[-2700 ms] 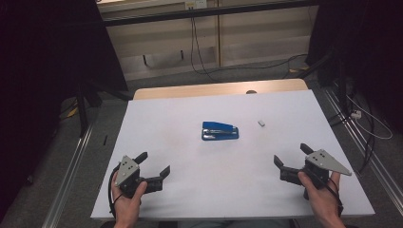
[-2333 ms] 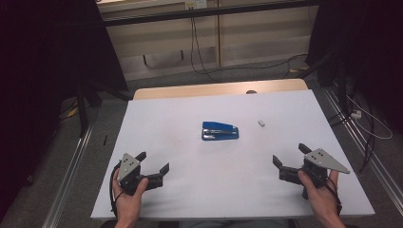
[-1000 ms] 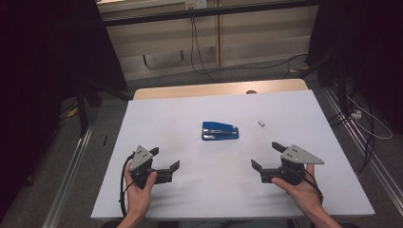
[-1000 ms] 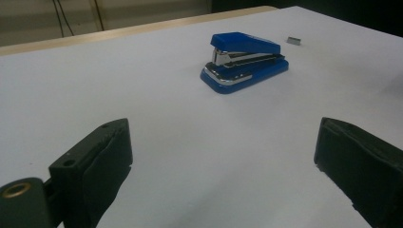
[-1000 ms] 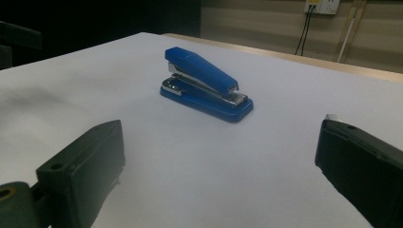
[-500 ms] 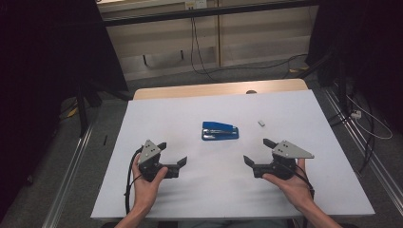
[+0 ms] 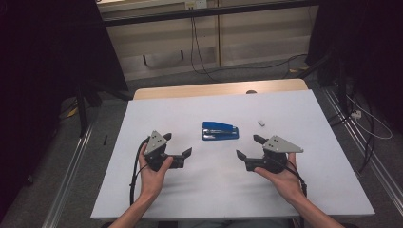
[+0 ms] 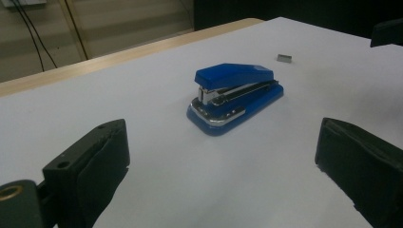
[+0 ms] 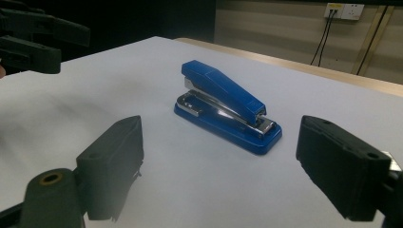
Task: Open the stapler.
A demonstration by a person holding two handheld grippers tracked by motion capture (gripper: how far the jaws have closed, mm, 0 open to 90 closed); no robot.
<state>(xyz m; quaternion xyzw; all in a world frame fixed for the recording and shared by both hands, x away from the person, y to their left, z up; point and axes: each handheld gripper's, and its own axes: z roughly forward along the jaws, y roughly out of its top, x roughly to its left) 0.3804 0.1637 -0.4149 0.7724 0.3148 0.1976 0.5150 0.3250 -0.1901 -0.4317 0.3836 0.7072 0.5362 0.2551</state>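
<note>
a blue plastic stapler with a shiny metal base [image 7: 219, 131] lies flat on the white-covered surface [image 7: 309, 190], out ahead of both grippers and between them, touching neither. the left gripper [image 7: 179, 149] is held low over the surface with its jaws spread wide and nothing in them; in the left gripper view the stapler [image 8: 234, 96] sits beyond the gap. the right gripper [image 7: 249, 147] faces it from the other side, its jaws wide but having just been closing a little, with nothing between them. a small grey metal staple strip [image 7: 261, 123] lies past the stapler, just off its far end from the left gripper.
</note>
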